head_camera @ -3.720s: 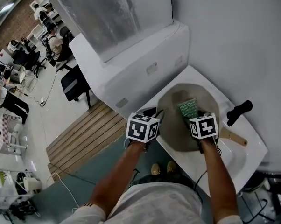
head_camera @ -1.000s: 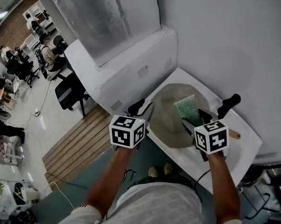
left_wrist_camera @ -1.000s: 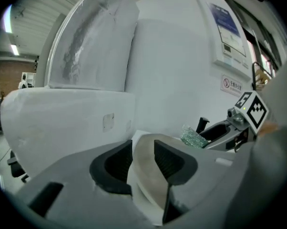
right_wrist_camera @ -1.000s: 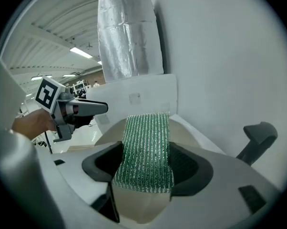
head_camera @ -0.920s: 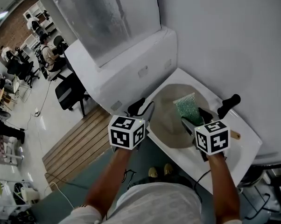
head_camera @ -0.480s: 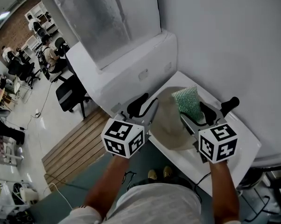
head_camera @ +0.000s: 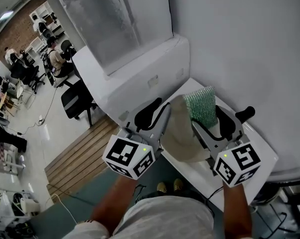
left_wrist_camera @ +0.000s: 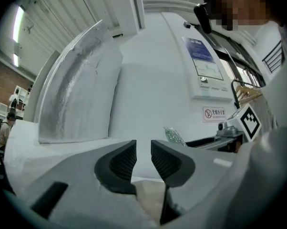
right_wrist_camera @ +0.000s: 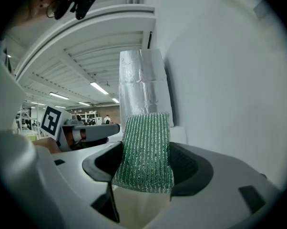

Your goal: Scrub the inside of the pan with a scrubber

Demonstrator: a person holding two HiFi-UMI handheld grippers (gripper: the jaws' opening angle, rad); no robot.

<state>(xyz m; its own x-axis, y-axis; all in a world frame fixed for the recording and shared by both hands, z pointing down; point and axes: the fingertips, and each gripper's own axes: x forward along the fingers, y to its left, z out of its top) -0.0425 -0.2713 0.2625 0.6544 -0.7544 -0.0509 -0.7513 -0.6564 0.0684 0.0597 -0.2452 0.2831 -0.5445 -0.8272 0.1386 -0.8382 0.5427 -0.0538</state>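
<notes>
1. Right gripper: its jaws are clenched on the green mesh scrubber. The black pads press on both side edges of the lower half.
2. Green mesh scrubber: it stands nearly upright in the grip. Its ribbed upper half rises free above the fingertips. In the right gripper view it shows against the white wall and a foil-clad column.
3. Round beige pan: it lies in the white sink basin, below and between the two grippers. In the head view the scrubber overlaps the pan's far rim. No view shows whether the scrubber touches the pan's surface.
4. Left gripper: its jaws are closing, with a narrow gap left between the ribbed pads. Nothing stands in that gap, so this gripper holds nothing.
5. Position of the left gripper: in the head view its jaws sit over the pan's left rim, on the opposite side of the pan from the right gripper. Contact with the rim cannot be judged.
6. Black lever: it sits at the far right of the basin, just beside the right gripper's outer finger in the head view.
7. Cross-view: the left gripper view shows the scrubber small at centre right, projecting from the right gripper.
</notes>
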